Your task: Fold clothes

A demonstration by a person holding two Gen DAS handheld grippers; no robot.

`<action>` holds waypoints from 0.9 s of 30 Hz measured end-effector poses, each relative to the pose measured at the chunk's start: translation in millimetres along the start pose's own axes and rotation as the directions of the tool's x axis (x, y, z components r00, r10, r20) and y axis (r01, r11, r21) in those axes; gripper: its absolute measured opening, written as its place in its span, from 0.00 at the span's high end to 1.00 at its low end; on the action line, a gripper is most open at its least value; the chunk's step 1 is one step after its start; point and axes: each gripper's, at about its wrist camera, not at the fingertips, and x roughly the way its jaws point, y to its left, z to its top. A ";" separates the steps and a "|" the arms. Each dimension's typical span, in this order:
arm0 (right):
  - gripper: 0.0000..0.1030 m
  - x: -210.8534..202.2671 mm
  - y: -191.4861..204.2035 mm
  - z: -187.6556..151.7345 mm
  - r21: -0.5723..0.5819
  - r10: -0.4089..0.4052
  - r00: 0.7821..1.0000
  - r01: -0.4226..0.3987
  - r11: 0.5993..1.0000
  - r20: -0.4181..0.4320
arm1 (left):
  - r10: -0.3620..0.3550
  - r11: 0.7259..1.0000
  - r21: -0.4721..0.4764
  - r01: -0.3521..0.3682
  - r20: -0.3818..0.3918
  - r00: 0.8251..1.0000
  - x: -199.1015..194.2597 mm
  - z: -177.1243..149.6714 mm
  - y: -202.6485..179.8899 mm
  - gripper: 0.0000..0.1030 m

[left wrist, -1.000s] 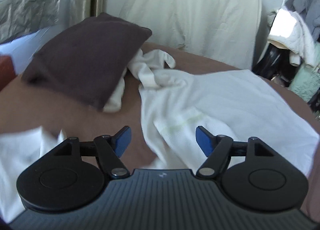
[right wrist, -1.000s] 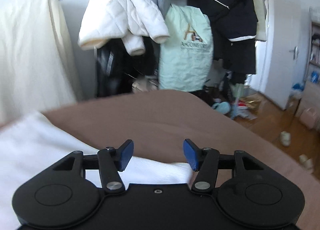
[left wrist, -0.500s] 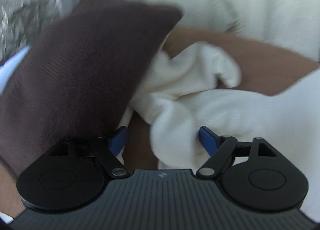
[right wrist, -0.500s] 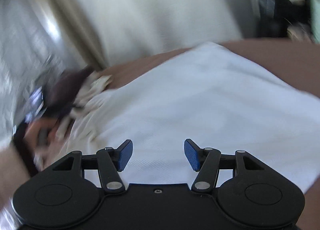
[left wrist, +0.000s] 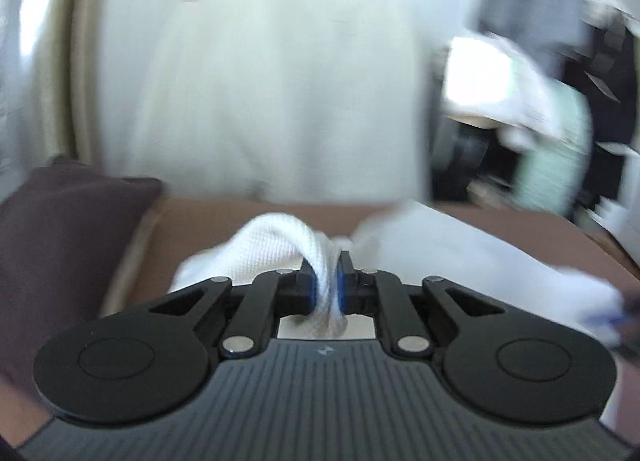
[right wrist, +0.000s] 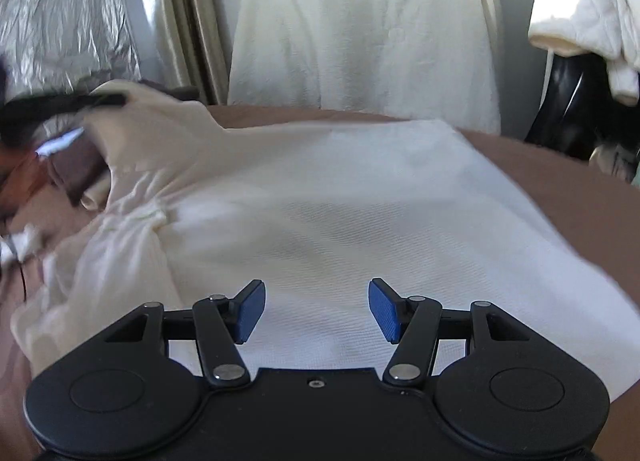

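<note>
The white garment (right wrist: 340, 197) lies spread over the brown bed (right wrist: 568, 189), its body reaching from near the bed's far edge down toward the near edge, with one sleeve (right wrist: 132, 141) bunched and lifted at the left side. In the left wrist view, the left hand-held gripper (left wrist: 327, 288) has its blue pads pressed tight on a twisted fold of that white cloth (left wrist: 280, 245), which humps up just beyond the fingers and trails off to the right across the bed (left wrist: 500, 217); this view is blurred, so finer detail is hard to read. The right hand-held gripper (right wrist: 317, 311) hangs over the garment's flat middle with its blue pads spread wide apart and nothing between them. At the left side of the bed a dark brown pillow (left wrist: 60, 245) sits close beside the raised sleeve, and in the right wrist view it partly shows under the lifted cloth (right wrist: 76, 169). Beyond the bed's far edge a large cream sheet (right wrist: 360, 29) hangs upright, with a beige curtain (right wrist: 180, 21) and crinkled silver foil (right wrist: 60, 9) to its left. To the right, past the bed's far right corner, a white quilted jacket (right wrist: 588, 1) hangs over dark things (right wrist: 568, 101), well apart from the garment.
</note>
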 end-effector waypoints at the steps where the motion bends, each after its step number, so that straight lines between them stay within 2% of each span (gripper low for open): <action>1: 0.39 2.5 -0.5 -0.7 0.014 0.017 1.000 -0.017 1.000 -0.005 | -0.003 1.000 0.019 0.004 -0.052 0.999 -7.7 -15.6 -15.6 0.71; 2: 0.39 4.9 0.9 -0.6 0.022 0.027 1.000 -0.027 0.999 -0.013 | 0.011 1.000 0.015 -0.009 -0.111 0.994 -9.4 -31.6 -25.5 0.48; 3: 0.39 8.0 3.2 -0.8 0.018 0.034 0.999 -0.034 0.999 -0.026 | 0.014 1.000 -0.024 -0.018 -0.147 0.989 -6.7 -41.2 -23.9 0.41; 7: 0.39 18.8 21.4 11.9 -0.037 0.026 0.995 -0.030 0.999 -0.092 | 0.013 0.982 -0.176 -0.066 -0.289 0.957 4.3 -79.7 -17.2 0.42; 10: 0.39 22.4 49.1 44.7 -0.157 0.037 0.980 -0.069 0.985 -0.196 | -0.004 0.953 -0.282 -0.115 -0.390 0.921 12.6 -108.5 -12.2 0.42; 11: 0.39 22.5 62.2 61.5 -0.210 0.049 0.971 -0.100 0.973 -0.235 | -0.003 0.944 -0.303 -0.131 -0.404 0.915 13.8 -114.6 -10.7 0.41; 13: 0.39 25.3 88.1 96.4 -0.283 0.076 0.949 -0.167 0.944 -0.307 | 0.047 0.953 -0.268 -0.141 -0.329 0.943 8.2 -108.4 -9.0 0.41; 16: 0.27 39.7 118.7 137.2 -0.302 0.099 0.909 -0.235 0.924 -0.404 | 0.067 0.966 -0.225 -0.124 -0.246 0.967 -0.6 -110.7 -8.0 0.41; 17: 0.24 52.2 129.8 139.0 -0.325 0.075 0.896 -0.235 0.916 -0.437 | 0.050 0.967 -0.229 -0.109 -0.249 0.967 -3.4 -111.0 -4.9 0.41; 19: 0.24 79.2 149.8 135.4 -0.384 0.027 0.874 -0.241 0.891 -0.486 | 0.011 0.967 -0.245 -0.075 -0.253 0.968 -7.9 -112.4 1.6 0.41; 21: 0.25 107.2 167.0 124.9 -0.449 -0.015 0.857 -0.254 0.856 -0.515 | -0.065 0.952 -0.305 -0.010 -0.232 0.970 -4.8 -119.9 12.1 0.41; 22: 0.26 117.6 169.4 123.3 -0.437 0.000 0.856 -0.264 0.860 -0.517 | -0.082 0.948 -0.320 0.005 -0.226 0.971 -2.6 -124.5 16.7 0.41; 25: 0.26 142.3 163.6 130.5 -0.275 0.097 0.850 -0.273 0.922 -0.519 | -0.126 0.935 -0.352 0.048 -0.203 0.971 0.5 -134.2 27.5 0.41; 27: 0.26 156.1 157.1 138.7 -0.198 0.135 0.853 -0.266 0.943 -0.504 | -0.155 0.926 -0.371 0.077 -0.186 0.970 1.7 -139.7 34.0 0.41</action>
